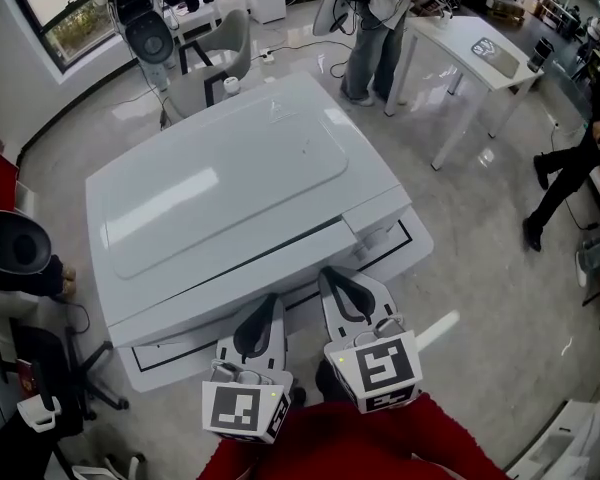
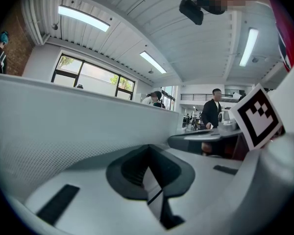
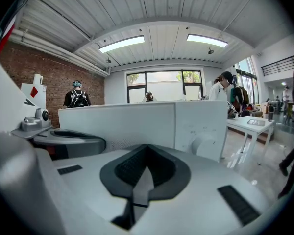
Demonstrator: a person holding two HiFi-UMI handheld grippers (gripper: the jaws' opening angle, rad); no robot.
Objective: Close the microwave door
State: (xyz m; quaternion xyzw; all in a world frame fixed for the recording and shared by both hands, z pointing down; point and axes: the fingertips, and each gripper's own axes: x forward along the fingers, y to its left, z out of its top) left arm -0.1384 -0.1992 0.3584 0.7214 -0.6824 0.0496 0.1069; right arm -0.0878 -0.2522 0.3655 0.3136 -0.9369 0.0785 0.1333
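The white microwave (image 1: pixel 230 188) stands on a white table (image 1: pixel 412 240), seen from above in the head view. In the right gripper view its door (image 3: pixel 117 126) lies flush with the control panel and its round knob (image 3: pixel 202 143). My left gripper (image 1: pixel 270 303) points at the door's lower front, jaws shut with nothing between them. Just right of it, my right gripper (image 1: pixel 335 276) is also shut and empty. In the left gripper view my left gripper (image 2: pixel 148 148) faces the door's dotted window (image 2: pixel 63 131) from close by. My right gripper (image 3: pixel 146 148) sits near the door too. Whether either touches it I cannot tell.
A person (image 1: pixel 375 28) stands behind the microwave beside a second white table (image 1: pixel 480 48). Another person's legs (image 1: pixel 560 183) are at the right edge. Chairs (image 1: pixel 145 18) stand at the back left, and a black chair (image 1: pixel 15 248) sits close on the left.
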